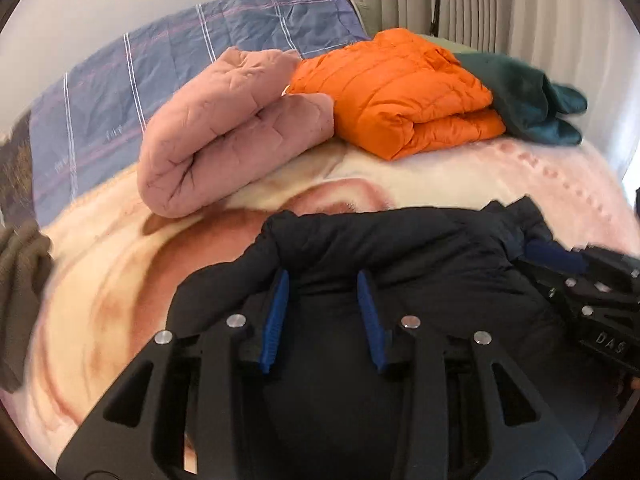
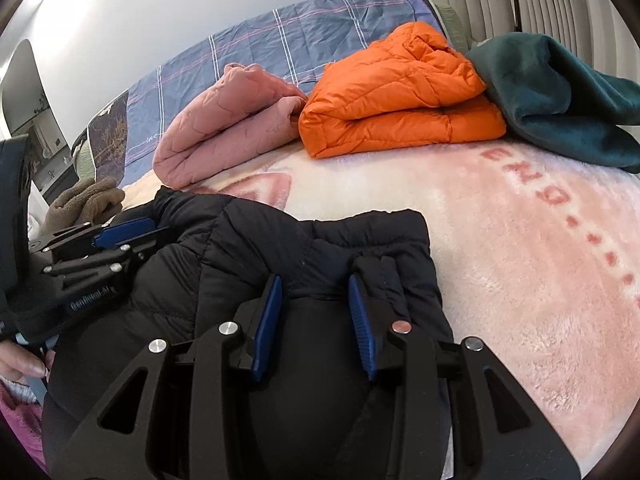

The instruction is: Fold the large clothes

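1. The black puffer jacket (image 2: 304, 248) lies bunched on the near part of the pink fleece blanket (image 2: 520, 264), directly under both grippers.
2. The right gripper (image 2: 315, 280) has its blue pads partly apart, with a raised fold of the jacket between them; the pads seem to press on that fold, though black on black makes the contact hard to read.
3. The left gripper (image 1: 323, 276) also stands partly open above the jacket's rolled edge. Whether its pads touch the cloth cannot be told.
4. Farther back, three folded pieces sit in a row: a pink quilted one (image 1: 224, 128), an orange puffer (image 1: 404, 92) touching it, and a dark green fleece (image 1: 528, 92) against the orange.
5. A blue plaid quilt (image 1: 180, 56) lies behind them.
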Demonstrator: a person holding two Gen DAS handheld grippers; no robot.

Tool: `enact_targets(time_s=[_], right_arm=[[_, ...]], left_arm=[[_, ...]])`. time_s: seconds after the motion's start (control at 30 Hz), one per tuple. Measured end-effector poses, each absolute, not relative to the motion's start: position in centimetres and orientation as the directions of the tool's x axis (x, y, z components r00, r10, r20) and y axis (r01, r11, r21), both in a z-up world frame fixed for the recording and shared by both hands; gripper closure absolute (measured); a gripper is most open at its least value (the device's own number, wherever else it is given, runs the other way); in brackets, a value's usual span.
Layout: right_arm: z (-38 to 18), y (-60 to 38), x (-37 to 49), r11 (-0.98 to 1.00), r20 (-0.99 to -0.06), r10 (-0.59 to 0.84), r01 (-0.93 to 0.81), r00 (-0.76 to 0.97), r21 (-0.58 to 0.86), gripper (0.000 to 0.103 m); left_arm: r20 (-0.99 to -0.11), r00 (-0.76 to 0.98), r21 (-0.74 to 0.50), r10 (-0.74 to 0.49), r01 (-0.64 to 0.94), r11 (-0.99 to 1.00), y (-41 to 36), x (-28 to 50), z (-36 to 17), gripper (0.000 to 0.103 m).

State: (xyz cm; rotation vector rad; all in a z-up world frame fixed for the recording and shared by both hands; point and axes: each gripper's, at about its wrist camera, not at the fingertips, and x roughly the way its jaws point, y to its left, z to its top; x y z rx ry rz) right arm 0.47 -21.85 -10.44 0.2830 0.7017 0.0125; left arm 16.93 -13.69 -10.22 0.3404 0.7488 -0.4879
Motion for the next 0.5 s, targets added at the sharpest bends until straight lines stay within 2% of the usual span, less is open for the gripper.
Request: enact_targets(time_s=[0.1, 0.3, 0.5], right_arm=[[-10.6, -22.0, 0.5, 0.958, -0.634, 0.116, 0.082, 0.765, 0.275, 0.067], [-10.9, -22.0, 0.9, 0.958, -0.637, 0.113, 0.087, 0.763, 0.275, 0.067], [-11.3, -22.0, 1.2, 0.957, -0.646, 0.112, 0.094, 0.755, 0.275, 0.067]], left_arm=[[-0.709, 0.647, 0.154, -0.281, 0.531, 0.833, -13.9, 16.6, -10.7, 0.065], [-0.727, 0.583, 0.028, -0.364, 0.554, 0.832, -12.5, 17.9, -11.5, 0.066], [-0.735, 0.562, 0.0, -0.379, 0.558, 0.83, -12.7, 18.3, -12.1, 0.066]])
